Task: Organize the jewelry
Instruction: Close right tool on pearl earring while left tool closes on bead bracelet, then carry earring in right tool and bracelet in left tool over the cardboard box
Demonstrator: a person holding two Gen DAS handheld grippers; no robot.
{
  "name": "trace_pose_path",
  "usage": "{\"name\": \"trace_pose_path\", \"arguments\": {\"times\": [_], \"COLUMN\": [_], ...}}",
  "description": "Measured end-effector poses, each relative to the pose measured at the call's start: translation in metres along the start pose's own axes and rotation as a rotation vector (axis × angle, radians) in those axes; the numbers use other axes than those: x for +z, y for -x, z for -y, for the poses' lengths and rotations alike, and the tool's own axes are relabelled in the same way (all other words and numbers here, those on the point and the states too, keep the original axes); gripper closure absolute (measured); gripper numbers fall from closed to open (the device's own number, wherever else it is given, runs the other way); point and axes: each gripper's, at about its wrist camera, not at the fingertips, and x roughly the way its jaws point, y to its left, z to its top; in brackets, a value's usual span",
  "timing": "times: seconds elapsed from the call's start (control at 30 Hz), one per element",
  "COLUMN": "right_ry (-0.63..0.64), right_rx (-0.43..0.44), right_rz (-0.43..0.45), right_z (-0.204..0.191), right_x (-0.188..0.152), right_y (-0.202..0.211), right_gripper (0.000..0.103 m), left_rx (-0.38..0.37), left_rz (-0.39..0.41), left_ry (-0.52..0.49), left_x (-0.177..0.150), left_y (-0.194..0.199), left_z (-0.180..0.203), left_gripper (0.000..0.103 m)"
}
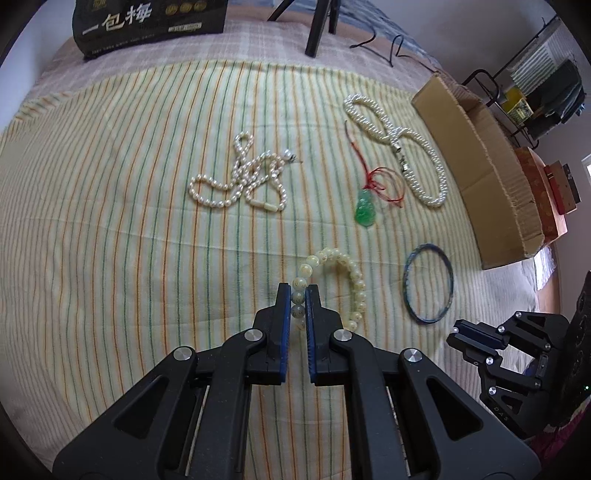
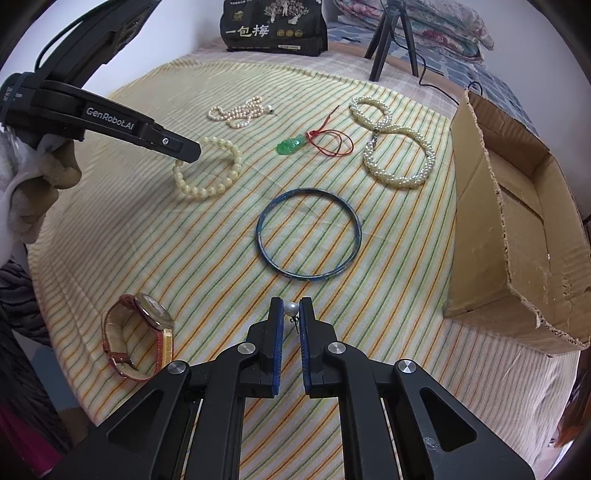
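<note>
Both grippers sit low over a striped cloth (image 2: 221,258). On the left gripper (image 1: 298,291) the jaws are nearly closed around the near side of a cream bead bracelet (image 1: 343,280), with beads pinched between the blue pads. On the right gripper (image 2: 291,310) the jaws stand narrowly apart with a pearl earring (image 2: 291,309) between the tips; it touches the left pad, and whether the right pad presses it I cannot tell.

White lettering on the left gripper's arm, seen from the right wrist view, reads "GenRobot.AI". A black bag (image 2: 275,27) at the far edge carries the characters "一包梅".

The cloth has green, orange and yellow stripes and lies over a checked cover. On it lie a loose pearl necklace (image 1: 240,177), a green jade pendant (image 1: 365,208) on a red cord, a thick woven pearl necklace (image 1: 406,155) and a blue bangle (image 2: 308,236). A watch (image 2: 140,336) with a red-brown strap lies near the right gripper. An open cardboard box (image 2: 517,221) stands on the right side, a black tripod (image 2: 391,40) at the back.
</note>
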Motion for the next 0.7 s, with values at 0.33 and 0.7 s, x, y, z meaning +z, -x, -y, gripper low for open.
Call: {"name": "trace_pose_path", "arguments": {"times": [0.33,0.7], "right_ry": [-0.035,-0.082], "right_rx": [0.014,-0.006], "right_rz": [0.064,0.151], "right_z": [0.006,0.025], "right_x": [0.009,0.024], "right_y": [0.023,0.051], "right_gripper": [0.096,0.096], "left_rx": [-0.045,-0.098], "left_rz": [0.072,0.153], "left_ry": [-0.012,-0.034], "left_x": [0.004,0.017], "left_y": [0.033,0.059], "left_z": [0.014,0.038], "left_gripper": [0.098,0.098]}}
